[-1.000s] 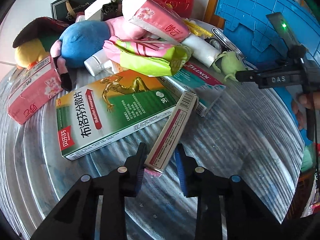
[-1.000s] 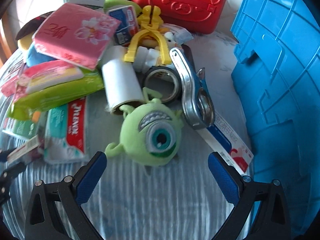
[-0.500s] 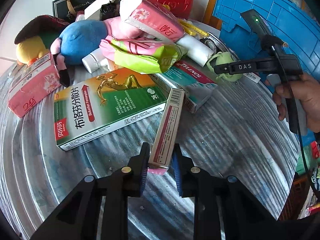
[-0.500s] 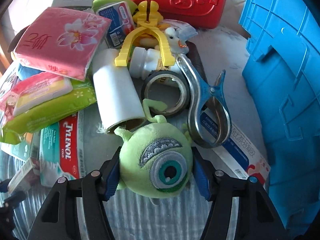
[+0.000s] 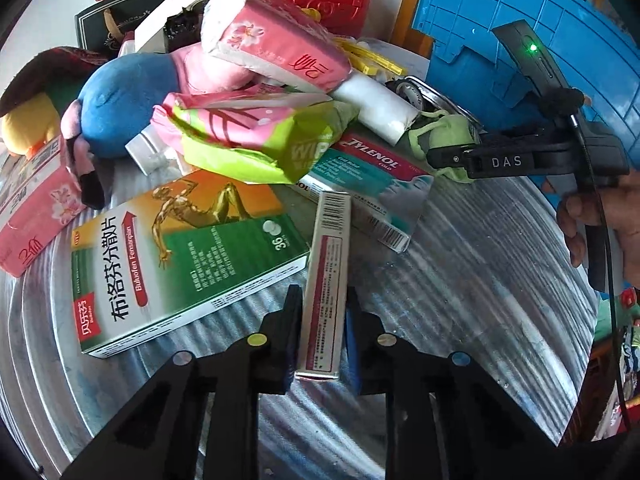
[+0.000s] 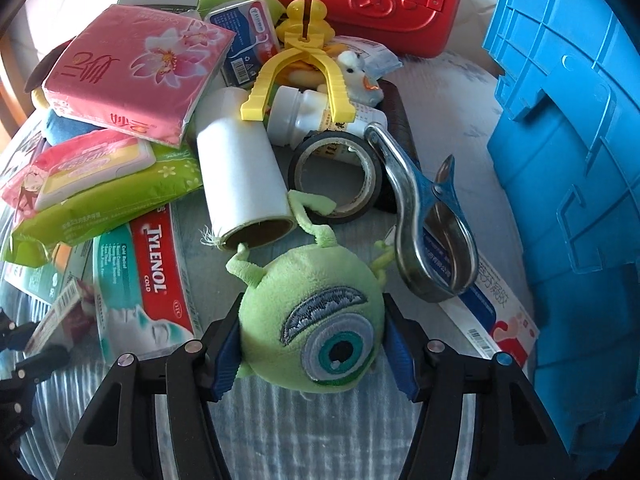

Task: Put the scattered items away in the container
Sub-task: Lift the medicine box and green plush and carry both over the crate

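Note:
My left gripper (image 5: pixel 320 340) is shut on a narrow white and pink box (image 5: pixel 327 276) lying on the metal tabletop (image 5: pixel 460 300). My right gripper (image 6: pixel 312 344) is shut on the green one-eyed plush toy (image 6: pixel 316 320); it also shows in the left wrist view (image 5: pixel 448 136), with the right gripper (image 5: pixel 440 158) around it. The blue plastic crate (image 6: pixel 568 140) stands at the right, beside the pile of items.
The pile holds a green ibuprofen box (image 5: pixel 180 256), a Tylenol box (image 6: pixel 148 280), a wipes pack (image 6: pixel 100 196), pink tissue packs (image 6: pixel 136 76), a white roll (image 6: pixel 240 180), a tape ring (image 6: pixel 336 176), a metal clip (image 6: pixel 432 232), a yellow clip (image 6: pixel 304 64) and a red case (image 6: pixel 368 0).
Both grippers have closed: the left on the narrow box, the right moved forward and closed on the green plush toy.

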{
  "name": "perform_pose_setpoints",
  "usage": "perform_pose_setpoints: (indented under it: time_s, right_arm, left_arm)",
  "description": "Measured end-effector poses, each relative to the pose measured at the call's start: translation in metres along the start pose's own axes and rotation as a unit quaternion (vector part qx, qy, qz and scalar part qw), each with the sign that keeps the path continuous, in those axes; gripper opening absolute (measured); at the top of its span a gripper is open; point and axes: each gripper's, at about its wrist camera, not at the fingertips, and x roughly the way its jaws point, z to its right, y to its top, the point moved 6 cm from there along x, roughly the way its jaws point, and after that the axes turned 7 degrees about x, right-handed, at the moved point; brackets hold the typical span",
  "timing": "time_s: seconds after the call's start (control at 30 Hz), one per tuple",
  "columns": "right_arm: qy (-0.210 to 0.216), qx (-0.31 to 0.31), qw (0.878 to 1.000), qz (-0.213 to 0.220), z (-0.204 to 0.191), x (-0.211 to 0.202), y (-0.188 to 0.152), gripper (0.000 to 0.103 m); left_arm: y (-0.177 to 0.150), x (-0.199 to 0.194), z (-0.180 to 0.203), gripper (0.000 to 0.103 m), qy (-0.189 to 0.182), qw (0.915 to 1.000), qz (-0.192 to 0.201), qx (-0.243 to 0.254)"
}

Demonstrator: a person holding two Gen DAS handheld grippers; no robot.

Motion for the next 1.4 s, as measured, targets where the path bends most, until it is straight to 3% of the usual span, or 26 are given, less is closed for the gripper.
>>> perform_pose_setpoints:
  time_s: [0.3,0.5,0.83,1.4]
  right_arm:
    - [0.009,0.002,1.000,-0.010,-0.001,-0.018,-0.016,0.060]
    - [0.018,-0.007,1.000,-0.015,-0.006,-0.042,-0.032,0.060]
    - [0.048,-0.023,0.999,-0.008,-0.021,-0.096,-0.039,0.060]
    - [0.103,-0.038,0.992,0.065,-0.043,-0.242,-0.011,0.060]
  left_arm:
    - [-0.006,-0.021,0.006,0.017,0.013,0.9996,0.006,-0.025]
    - [-0.009,-0.039,0.014,0.017,0.033,0.9993,0.006,-0.015]
    - [-0.005,-0.091,0.022,0.017,0.064,0.9967,0.030,-0.038]
    - [0.064,-0.210,0.026,0.017,0.118,0.9877,0.095,-0.041]
